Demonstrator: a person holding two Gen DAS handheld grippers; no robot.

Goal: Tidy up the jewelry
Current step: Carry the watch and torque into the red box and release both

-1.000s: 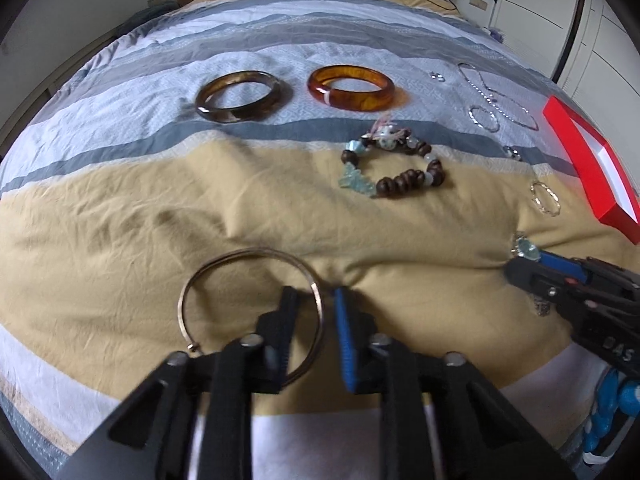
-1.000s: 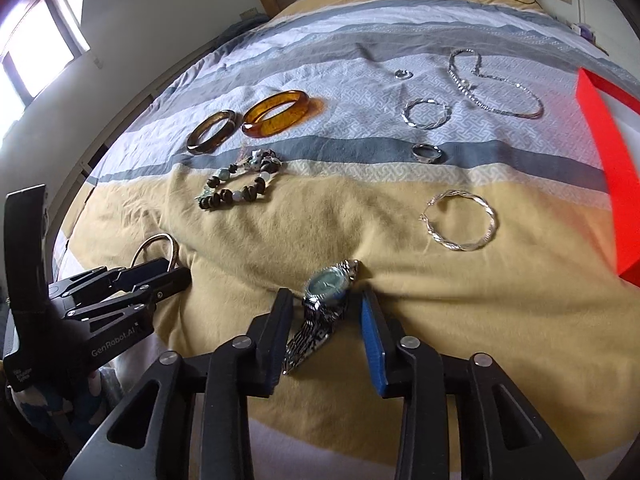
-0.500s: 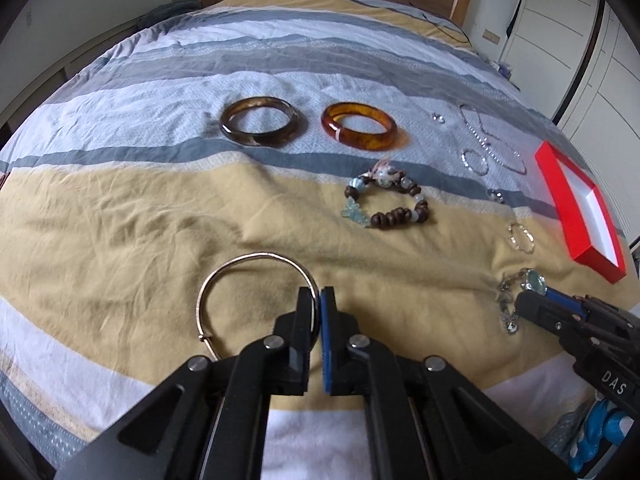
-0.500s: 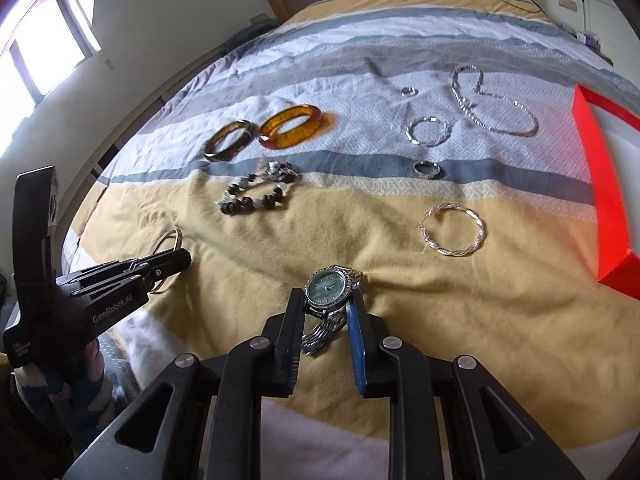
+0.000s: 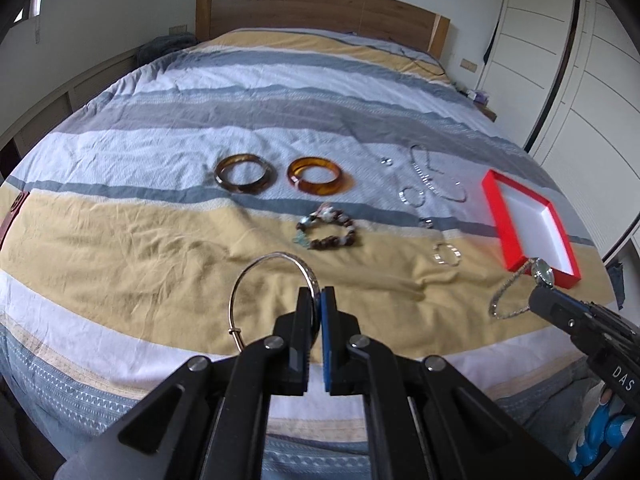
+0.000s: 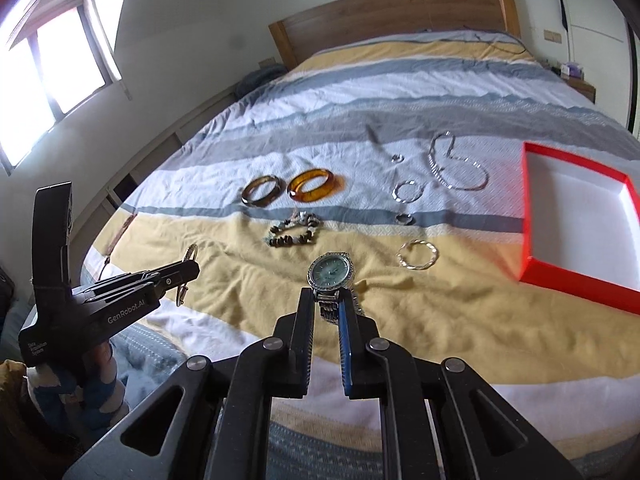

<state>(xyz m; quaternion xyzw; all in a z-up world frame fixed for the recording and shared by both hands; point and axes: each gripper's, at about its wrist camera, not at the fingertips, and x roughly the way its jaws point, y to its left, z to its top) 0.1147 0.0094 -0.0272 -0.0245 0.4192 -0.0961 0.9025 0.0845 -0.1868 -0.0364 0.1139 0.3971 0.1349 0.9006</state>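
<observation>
My left gripper is shut on a thin silver bangle and holds it above the bed; it also shows in the right wrist view. My right gripper is shut on the metal band of a silver watch with a pale green dial, lifted off the bed. The watch hangs from the right gripper in the left wrist view, close to the near corner of the open red box. The box has a white inside.
On the striped bedspread lie a brown bangle, an amber bangle, a beaded bracelet, a twisted silver bracelet, a silver hoop, a silver necklace and small rings. A wooden headboard stands beyond.
Both grippers closed on their pieces, the left on the bangle and the right on the watch, and lifted them off the bed. The watch now hangs near the red box.
</observation>
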